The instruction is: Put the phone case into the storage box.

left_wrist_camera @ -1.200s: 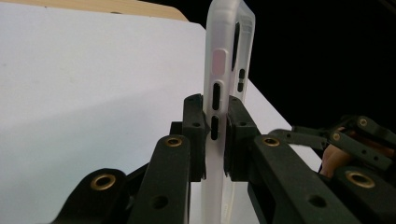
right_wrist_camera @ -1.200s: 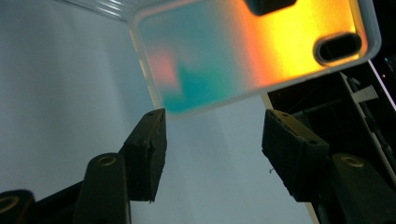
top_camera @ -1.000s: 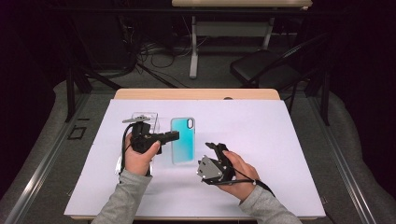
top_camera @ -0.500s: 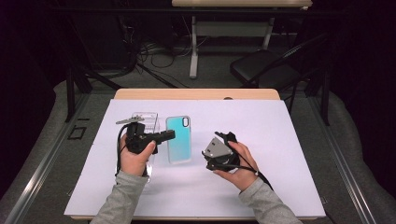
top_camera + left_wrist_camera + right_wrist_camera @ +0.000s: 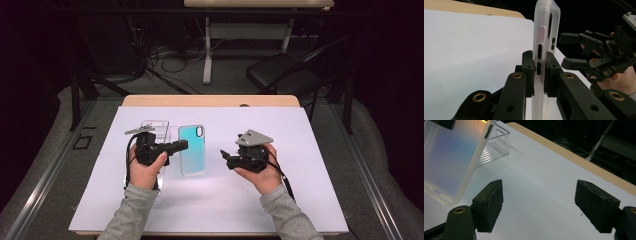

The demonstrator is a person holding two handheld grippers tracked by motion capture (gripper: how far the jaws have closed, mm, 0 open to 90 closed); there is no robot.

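Observation:
A translucent teal phone case (image 5: 191, 150) with a white rim is held over the white sheet (image 5: 300, 200). My left gripper (image 5: 177, 146) is shut on its long left edge, and in the left gripper view the pads (image 5: 527, 67) clamp the case (image 5: 544, 37) by its button slots. My right gripper (image 5: 227, 159) hangs apart to the right of the case, pointing left at it. Its jaws have just been opening and stand open with nothing between them (image 5: 541, 207). In the right gripper view the case (image 5: 451, 162) is at the upper left.
A clear plastic box (image 5: 155, 127) lies on the sheet behind my left gripper, and the right gripper view shows the box (image 5: 496, 145) too. The wooden table edge (image 5: 210, 101) runs along the far side. A folding chair (image 5: 280, 75) and cables stand on the floor beyond.
My right gripper has moved right and a little up, away from the case's near corner, and its jaws have widened. The left gripper has stayed put with the case.

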